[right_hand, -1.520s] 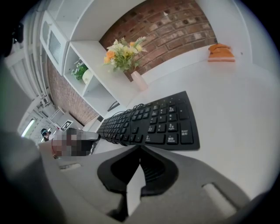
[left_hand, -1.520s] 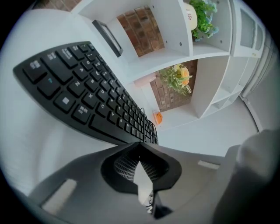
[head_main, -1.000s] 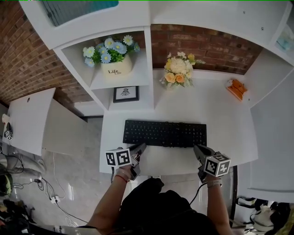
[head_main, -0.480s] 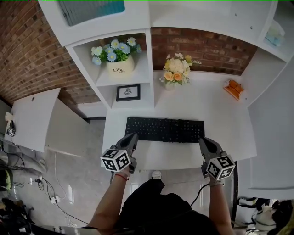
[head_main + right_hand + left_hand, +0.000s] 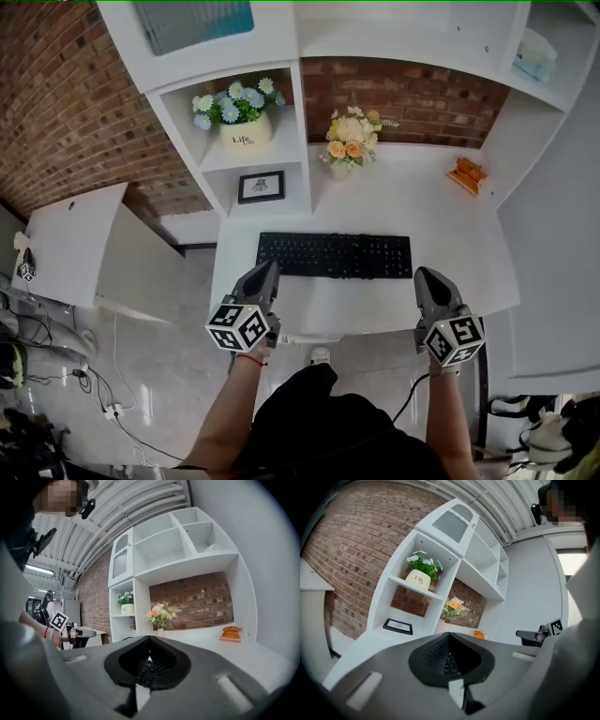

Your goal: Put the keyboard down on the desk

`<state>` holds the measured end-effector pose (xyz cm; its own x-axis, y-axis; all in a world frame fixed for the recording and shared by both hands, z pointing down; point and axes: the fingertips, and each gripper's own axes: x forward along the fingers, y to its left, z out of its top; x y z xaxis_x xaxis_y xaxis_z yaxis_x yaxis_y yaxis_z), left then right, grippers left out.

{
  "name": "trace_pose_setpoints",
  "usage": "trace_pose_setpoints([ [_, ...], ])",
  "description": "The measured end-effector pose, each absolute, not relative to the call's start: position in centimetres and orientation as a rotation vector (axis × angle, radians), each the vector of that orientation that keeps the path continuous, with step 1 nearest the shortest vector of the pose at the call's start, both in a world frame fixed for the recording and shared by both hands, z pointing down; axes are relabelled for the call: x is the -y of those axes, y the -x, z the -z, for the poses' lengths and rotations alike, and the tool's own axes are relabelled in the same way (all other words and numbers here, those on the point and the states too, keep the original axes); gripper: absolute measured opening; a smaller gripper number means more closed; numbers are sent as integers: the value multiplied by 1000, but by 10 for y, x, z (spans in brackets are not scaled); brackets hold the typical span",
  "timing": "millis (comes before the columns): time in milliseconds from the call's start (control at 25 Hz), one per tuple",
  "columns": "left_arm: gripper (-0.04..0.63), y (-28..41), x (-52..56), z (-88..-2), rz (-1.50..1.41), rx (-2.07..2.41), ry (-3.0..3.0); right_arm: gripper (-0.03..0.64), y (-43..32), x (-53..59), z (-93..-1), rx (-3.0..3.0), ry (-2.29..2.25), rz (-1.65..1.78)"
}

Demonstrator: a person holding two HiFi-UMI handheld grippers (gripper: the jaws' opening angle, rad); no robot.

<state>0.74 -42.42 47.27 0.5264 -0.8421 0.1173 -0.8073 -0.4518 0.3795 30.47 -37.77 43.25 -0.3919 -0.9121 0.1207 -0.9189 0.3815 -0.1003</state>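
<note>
A black keyboard [image 5: 334, 255] lies flat on the white desk [image 5: 403, 211], parallel to its front edge. My left gripper [image 5: 270, 270] hovers just in front of the keyboard's left end, jaws shut with nothing held. My right gripper [image 5: 427, 275] hovers off the keyboard's right end, also shut and empty. In the left gripper view the left gripper [image 5: 449, 634] points nearly level, and a slice of the keyboard [image 5: 449, 657] shows below the joined jaws. The right gripper view shows the right gripper [image 5: 150, 638] the same way, with keyboard keys [image 5: 146, 670] under it.
A vase of pale flowers [image 5: 349, 141] and an orange object [image 5: 466, 173] stand at the back of the desk. The shelf unit on the left holds a pot of blue flowers [image 5: 246, 131] and a framed picture [image 5: 260, 186]. A white side table [image 5: 66, 244] stands to the left.
Both grippers have risen from the keyboard's front corners and rolled more level, now standing higher and apart from it. The keyboard has stayed flat on the desk.
</note>
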Motion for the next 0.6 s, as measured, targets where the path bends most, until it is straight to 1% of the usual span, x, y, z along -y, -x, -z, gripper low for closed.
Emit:
trace_pose_setpoints([
  [600,-2,7,376,-452,165,1402,-2420,2,-290,323,-396,2648,-1755,-38],
])
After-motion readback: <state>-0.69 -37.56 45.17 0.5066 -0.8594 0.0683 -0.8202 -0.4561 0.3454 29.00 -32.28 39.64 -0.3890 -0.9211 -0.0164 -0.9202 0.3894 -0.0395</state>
